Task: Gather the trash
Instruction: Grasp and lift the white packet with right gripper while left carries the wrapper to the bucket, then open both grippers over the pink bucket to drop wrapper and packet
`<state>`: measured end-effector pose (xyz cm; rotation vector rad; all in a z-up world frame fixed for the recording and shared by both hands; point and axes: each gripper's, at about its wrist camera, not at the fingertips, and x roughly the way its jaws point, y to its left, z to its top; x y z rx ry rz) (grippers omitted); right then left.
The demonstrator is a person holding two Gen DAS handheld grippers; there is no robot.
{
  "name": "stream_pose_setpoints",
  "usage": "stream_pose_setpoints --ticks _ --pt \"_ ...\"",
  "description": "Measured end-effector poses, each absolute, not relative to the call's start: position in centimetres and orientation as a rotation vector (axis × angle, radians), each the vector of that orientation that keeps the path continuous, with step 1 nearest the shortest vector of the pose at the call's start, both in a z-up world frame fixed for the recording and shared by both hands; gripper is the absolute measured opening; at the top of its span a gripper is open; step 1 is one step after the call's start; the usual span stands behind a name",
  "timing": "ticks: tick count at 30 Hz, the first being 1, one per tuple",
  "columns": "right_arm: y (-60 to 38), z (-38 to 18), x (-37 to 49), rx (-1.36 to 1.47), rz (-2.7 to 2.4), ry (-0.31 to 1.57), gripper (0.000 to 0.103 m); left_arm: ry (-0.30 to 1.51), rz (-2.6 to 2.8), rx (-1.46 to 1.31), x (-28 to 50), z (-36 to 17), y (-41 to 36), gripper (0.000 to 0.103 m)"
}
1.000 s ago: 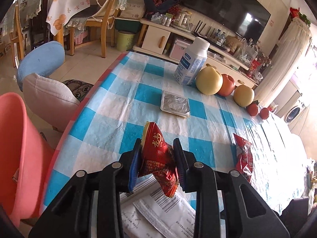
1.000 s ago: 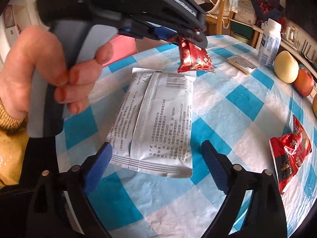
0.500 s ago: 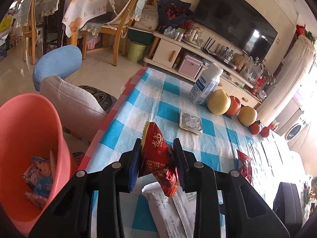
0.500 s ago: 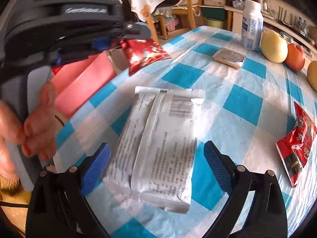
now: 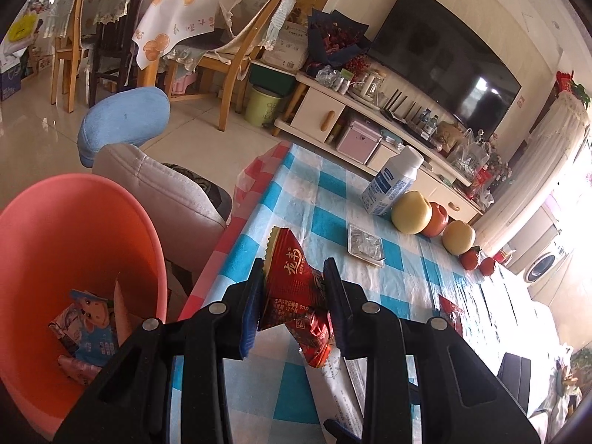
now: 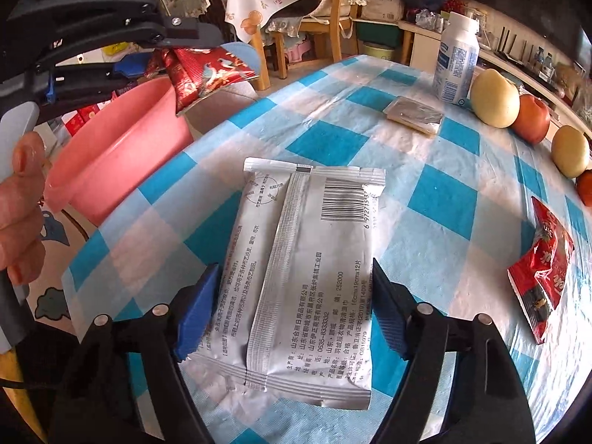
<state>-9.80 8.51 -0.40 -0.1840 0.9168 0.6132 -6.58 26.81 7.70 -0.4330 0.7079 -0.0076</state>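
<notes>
My left gripper (image 5: 294, 296) is shut on a red snack wrapper (image 5: 296, 292) and holds it in the air over the table's left edge, beside the pink bin (image 5: 44, 229). From the right wrist view the same wrapper (image 6: 203, 72) hangs above the bin (image 6: 122, 140). The bin holds some wrappers (image 5: 88, 333). My right gripper (image 6: 292, 314) is open, its fingers on either side of the near end of a silver packet (image 6: 307, 259) lying flat on the table. A second red wrapper (image 6: 544, 270) lies at the right. A small foil packet (image 6: 414, 114) lies further back.
A white bottle (image 6: 457, 63), two yellow fruits and red apples (image 6: 532, 118) stand along the far edge of the blue-checked table (image 6: 440, 196). A grey and blue chair (image 5: 148, 170) stands behind the bin. Wooden chairs and a TV cabinet are beyond.
My left gripper has carried the red wrapper leftwards off the silver packet to the table edge by the pink bin. My right gripper has moved in around the silver packet.
</notes>
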Motion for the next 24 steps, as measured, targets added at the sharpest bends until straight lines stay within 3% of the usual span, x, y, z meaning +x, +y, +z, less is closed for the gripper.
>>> stream_pose_setpoints --ticks 13,24 --pt "8.8 4.7 -10.1 -0.112 0.602 0.798 0.071 0.624 0.064 -0.519 -9.3 9.2 32.0 0.034" --pt "16.8 11.7 -9.8 0.020 0.828 0.710 0.071 0.554 0.291 -0.615 -13.5 9.2 40.5 0.034"
